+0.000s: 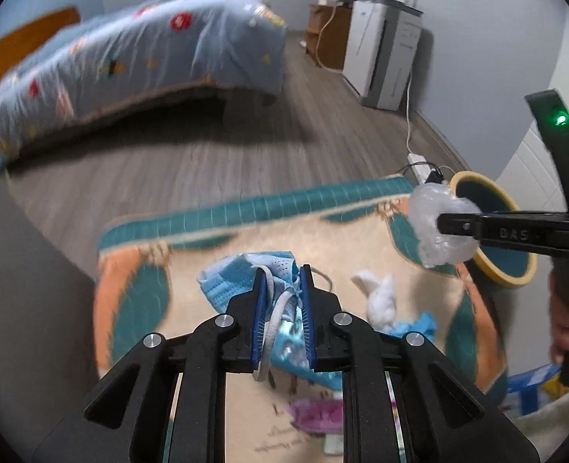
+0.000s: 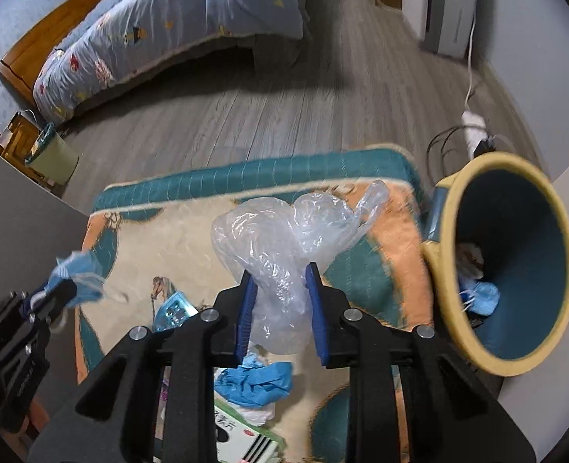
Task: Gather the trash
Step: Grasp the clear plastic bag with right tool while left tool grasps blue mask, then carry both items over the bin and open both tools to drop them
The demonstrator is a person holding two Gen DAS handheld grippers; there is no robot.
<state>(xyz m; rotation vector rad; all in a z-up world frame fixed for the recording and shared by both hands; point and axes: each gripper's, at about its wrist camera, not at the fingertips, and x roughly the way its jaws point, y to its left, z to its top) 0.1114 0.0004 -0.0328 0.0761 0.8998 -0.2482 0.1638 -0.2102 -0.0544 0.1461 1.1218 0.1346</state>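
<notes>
**Both grippers loaded, bin at right**

My left gripper [image 1: 282,274] is clamped on a blue face mask [image 1: 242,274], lifted over the patterned rug [image 1: 192,266]. My right gripper [image 2: 278,274] pinches a crumpled clear plastic bag [image 2: 280,231], held just beside the mouth of the yellow-rimmed bin [image 2: 554,208]. The bin is tipped toward me, with another blue mask [image 2: 485,297] inside. Still on the rug: blue glove [image 2: 257,382], white tissue [image 1: 379,295], green box [image 2: 246,436]. Bed [image 2: 169,27] across the wood floor [image 2: 246,115].
</notes>
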